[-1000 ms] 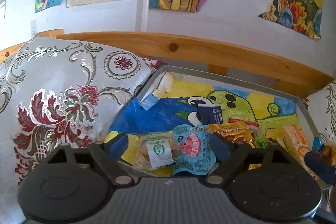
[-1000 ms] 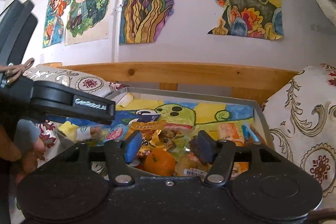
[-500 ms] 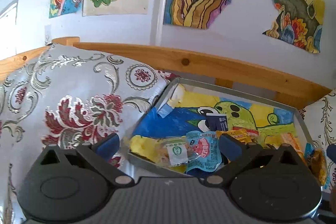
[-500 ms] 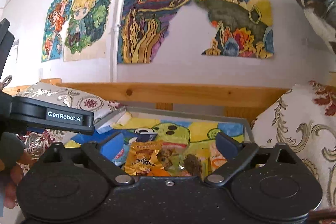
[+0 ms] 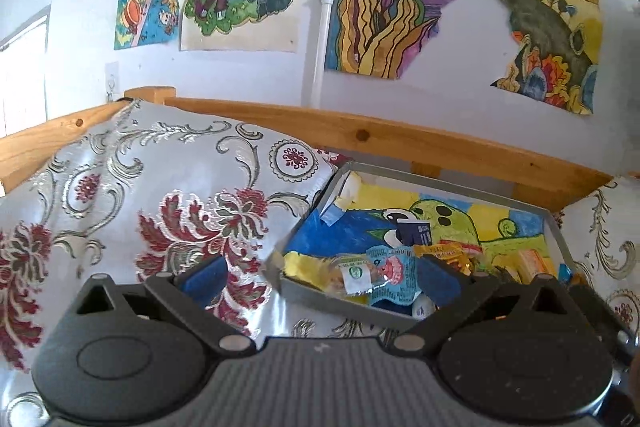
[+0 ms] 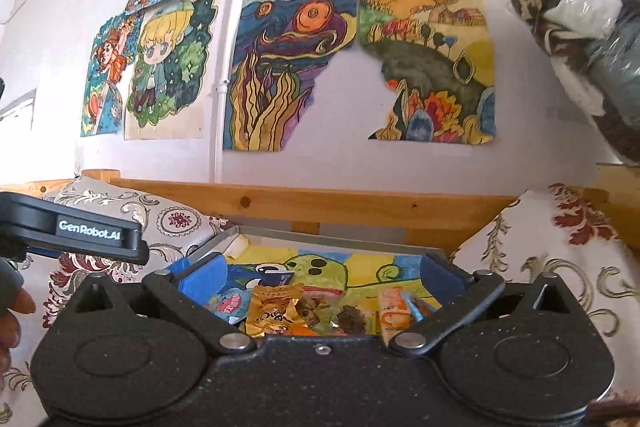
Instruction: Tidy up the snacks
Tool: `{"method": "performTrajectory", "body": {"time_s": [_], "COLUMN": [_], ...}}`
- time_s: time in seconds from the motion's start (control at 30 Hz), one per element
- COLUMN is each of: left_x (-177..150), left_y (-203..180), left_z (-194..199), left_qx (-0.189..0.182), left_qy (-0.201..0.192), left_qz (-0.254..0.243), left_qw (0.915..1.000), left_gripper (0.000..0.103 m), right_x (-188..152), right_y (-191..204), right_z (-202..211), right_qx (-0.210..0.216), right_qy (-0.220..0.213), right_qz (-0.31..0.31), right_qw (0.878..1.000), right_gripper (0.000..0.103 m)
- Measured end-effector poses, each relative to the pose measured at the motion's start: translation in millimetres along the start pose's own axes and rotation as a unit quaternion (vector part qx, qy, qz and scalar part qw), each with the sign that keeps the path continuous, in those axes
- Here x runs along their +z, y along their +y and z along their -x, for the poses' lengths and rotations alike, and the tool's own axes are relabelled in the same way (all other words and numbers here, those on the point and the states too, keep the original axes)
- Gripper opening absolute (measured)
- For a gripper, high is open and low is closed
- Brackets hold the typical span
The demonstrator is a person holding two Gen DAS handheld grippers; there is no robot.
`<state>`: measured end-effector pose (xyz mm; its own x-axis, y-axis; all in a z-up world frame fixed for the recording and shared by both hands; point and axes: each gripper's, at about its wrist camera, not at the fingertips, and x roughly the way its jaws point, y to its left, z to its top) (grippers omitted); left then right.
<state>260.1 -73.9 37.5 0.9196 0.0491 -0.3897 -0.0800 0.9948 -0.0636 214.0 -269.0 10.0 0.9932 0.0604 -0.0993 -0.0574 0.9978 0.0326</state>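
Ahead of the left gripper [image 5: 320, 277], whose body is matt black plastic with a ribbed grey centre, a grey tray [image 5: 344, 303] looks like dull metal, lined with crayoned paper. A glossy clear wrapper [image 5: 352, 277] and shiny blue packet [image 5: 394, 277] lie inside. To its left, a woven brocade cushion [image 5: 160, 195] gleams. Beyond runs a smooth, knotty wooden rail [image 5: 400, 137]. Before the right gripper [image 6: 320, 277] sits a crinkled golden foil packet [image 6: 274, 311].

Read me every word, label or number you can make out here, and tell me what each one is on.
"GenRobot.AI": white letters on the side of the left gripper, seen from the right wrist.
Gold snack packet: dark printing, too stylised to read.
Blue packet, green round sticker, dark blue box: print too small and blurred.
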Motion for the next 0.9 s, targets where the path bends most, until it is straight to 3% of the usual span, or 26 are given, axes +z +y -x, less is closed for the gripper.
{"method": "performTrajectory", "body": {"time_s": [0.43, 0.9], "left_x": [-13, -36], "left_y": [17, 26], "left_z": [52, 100], "left_qx": [-0.005, -0.012], "left_qy": [-0.011, -0.031], "left_qz": [0.001, 0.009], "left_qw": [0.9999, 0.9994], "left_gripper": [0.102, 0.102], "right_x": [8, 1], "right_y": [-1, 4], "right_z": [59, 106], "right_qx": [-0.018, -0.026], "right_qy": [-0.03, -0.027], "right_qz": [-0.013, -0.02], "right_qw": [0.999, 0.999], "right_gripper": [0.102, 0.102]}}
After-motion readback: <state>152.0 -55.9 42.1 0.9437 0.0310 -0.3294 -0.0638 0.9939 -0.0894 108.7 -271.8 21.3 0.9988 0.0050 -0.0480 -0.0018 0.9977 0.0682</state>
